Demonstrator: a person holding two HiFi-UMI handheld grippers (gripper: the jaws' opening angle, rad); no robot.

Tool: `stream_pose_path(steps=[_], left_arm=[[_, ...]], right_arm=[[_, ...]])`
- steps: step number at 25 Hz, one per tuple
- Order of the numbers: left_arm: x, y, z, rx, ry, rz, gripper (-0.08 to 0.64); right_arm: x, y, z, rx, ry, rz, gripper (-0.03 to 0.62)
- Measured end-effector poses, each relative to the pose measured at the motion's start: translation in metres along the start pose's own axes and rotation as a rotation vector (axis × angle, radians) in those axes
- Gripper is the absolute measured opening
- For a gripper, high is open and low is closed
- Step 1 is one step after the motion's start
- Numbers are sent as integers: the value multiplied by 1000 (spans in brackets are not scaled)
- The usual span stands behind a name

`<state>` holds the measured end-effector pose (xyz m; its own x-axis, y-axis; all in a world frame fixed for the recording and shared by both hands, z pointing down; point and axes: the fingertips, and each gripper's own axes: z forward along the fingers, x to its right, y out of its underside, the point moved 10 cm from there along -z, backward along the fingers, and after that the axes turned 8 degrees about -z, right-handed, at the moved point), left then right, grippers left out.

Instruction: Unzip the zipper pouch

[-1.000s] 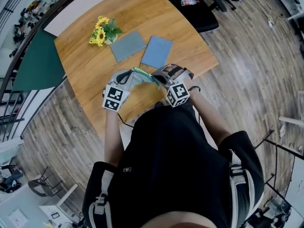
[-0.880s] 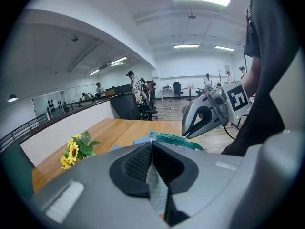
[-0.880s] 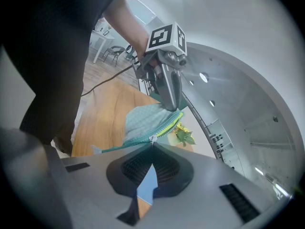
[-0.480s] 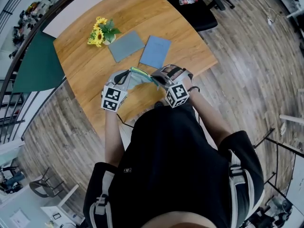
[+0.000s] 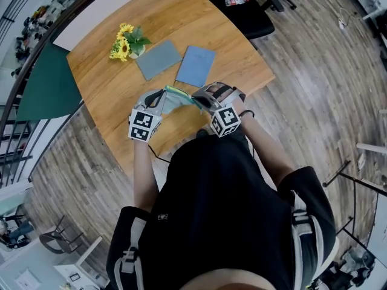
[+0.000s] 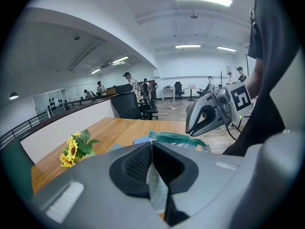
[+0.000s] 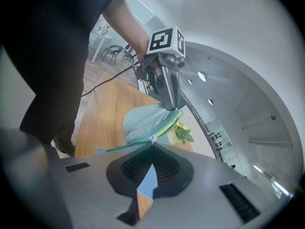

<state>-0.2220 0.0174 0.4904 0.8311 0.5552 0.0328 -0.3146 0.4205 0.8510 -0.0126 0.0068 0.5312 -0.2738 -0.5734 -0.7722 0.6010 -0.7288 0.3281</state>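
- Nothing has moved to speak of since the earlier frame: both grippers stay where they were, with the pouch (image 5: 179, 98) still stretched between them.
- The left hand-held gripper (image 5: 164, 94) has its jaws closed on the left end of the pouch; in the left gripper view a fold of pale checked fabric is pinched between the jaws (image 6: 152, 147).
- The right hand-held gripper (image 5: 196, 98) has its jaws together at the tips, gripping the small metal zip pull (image 7: 152, 138) on the top edge of the pouch.
- The pouch is pale green with a teal and yellow-green zip. It hangs in the air between the two grippers, over the near part of the wooden worktop (image 5: 181, 23), just in front of the person.
- In the right gripper view the zip runs from the left hand-held gripper's tips down to the pull, and a teal strip goes on past it; how far the zip is open cannot be told.
- Farther back on the worktop lie a grey sheet (image 5: 158, 59) and a blue sheet (image 5: 195, 66), side by side and flat.
- A bunch of sunflowers (image 5: 123, 42) sits at the far left, just beside the grey sheet.
- A black chair (image 5: 242, 11) stands beyond the far right edge.
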Motion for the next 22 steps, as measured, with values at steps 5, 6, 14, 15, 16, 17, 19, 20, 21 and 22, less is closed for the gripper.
stream_pose_path(steps=[5,6,14,15,16,17,19,20,21,22], left_arm=[[-2,-1,2,8,0,-18,11],[-3,-1,2,10,1,-22,11],[-8,-1,4,10,0,-20,11],[-8,-1,4,11,-1,-19,11],[-9,-1,4,12,-2,-19,11],[-10,-1,4,12,-4,-18,11],[-11,0,3,11,-6,-17,11],[-11,0,3,11,-5,-16,11],[-11,0,3,11,-5,-17,11],[-11,0,3,11,-5,-18,11]], right_arm=[[0,1,-2,-12,4,-2,3],[1,1,-2,-14,5,-1,3],[0,2,-4,-21,6,15,3],[-1,3,-4,-24,6,15,3],[-1,3,-4,-26,5,14,3],[-1,4,-4,-29,5,12,3],[-3,5,-4,-33,5,11,3],[-3,5,-4,-34,4,12,3],[-3,5,-5,-34,5,13,3],[-3,5,-4,-34,5,13,3]])
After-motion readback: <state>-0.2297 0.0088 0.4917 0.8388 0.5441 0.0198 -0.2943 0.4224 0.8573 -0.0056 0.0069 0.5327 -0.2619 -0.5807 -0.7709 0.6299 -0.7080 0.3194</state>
